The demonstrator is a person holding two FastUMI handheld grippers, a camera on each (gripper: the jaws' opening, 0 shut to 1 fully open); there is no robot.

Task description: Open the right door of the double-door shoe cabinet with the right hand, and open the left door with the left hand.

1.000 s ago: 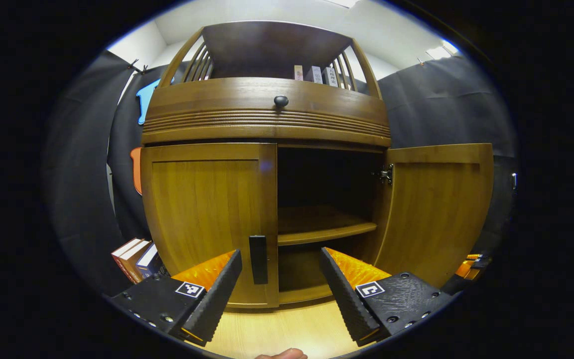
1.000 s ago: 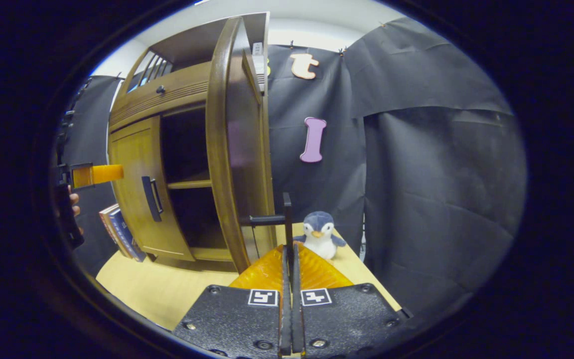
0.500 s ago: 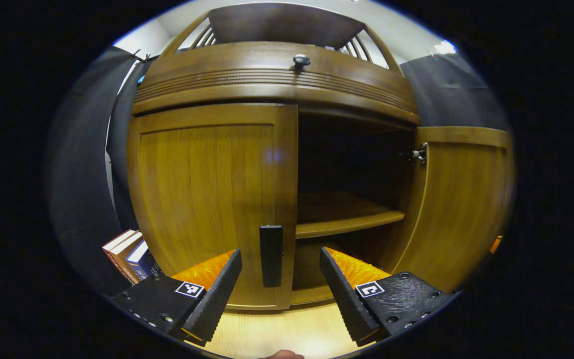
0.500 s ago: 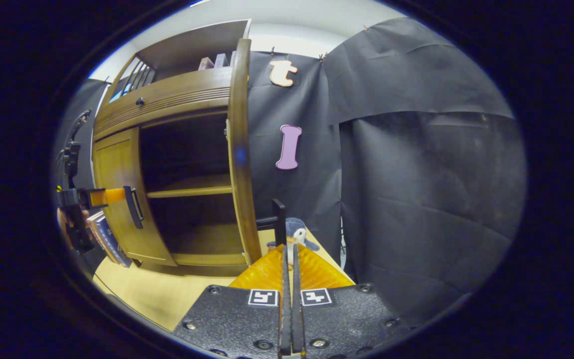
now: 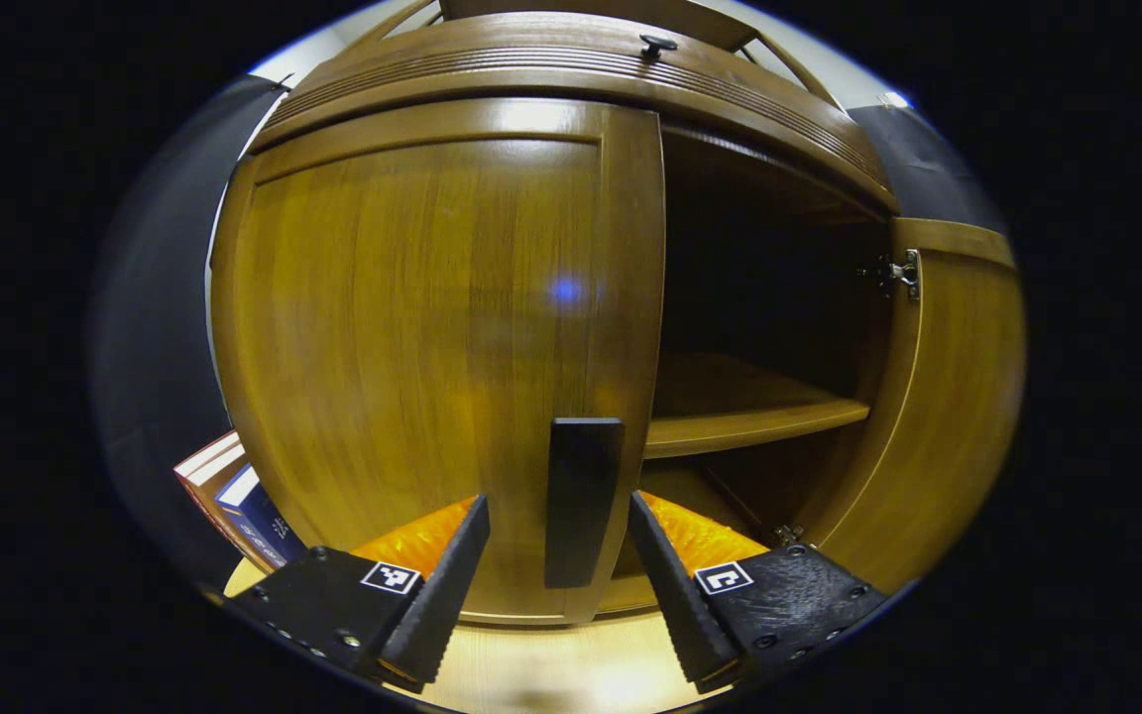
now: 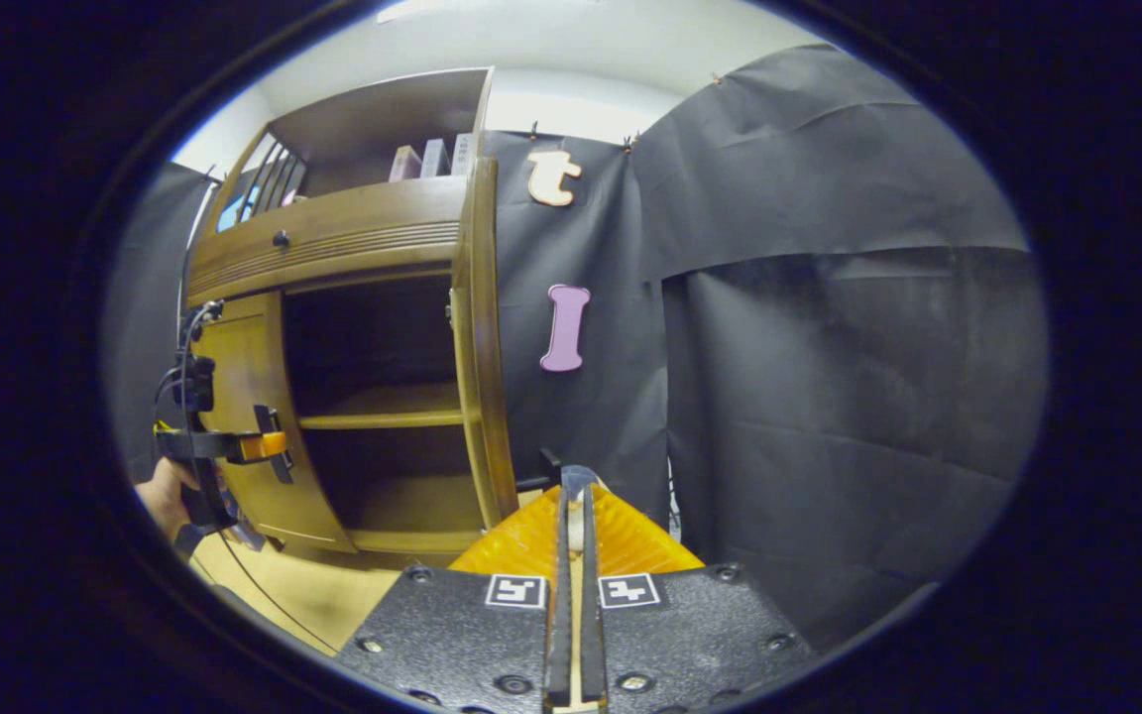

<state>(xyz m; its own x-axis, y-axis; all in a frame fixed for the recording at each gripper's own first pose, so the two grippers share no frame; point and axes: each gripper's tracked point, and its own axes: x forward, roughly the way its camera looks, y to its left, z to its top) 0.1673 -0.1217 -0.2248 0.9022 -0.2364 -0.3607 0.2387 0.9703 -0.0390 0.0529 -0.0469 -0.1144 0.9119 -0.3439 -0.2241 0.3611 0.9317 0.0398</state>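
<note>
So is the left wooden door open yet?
No, the brown wooden left door sits shut, its black bar handle between the open left claw's fingers.

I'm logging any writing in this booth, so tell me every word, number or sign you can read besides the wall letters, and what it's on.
Books beside the cabinet: spine print too blurred to read.
Boxes on the cabinet's top shelf: print too small to read.
Square markers: coded patterns, no words.

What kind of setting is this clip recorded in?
Likely a staged recording booth, not a home: black cloth walls hang behind a wooden shoe cabinet, with books propped beside it.
</note>
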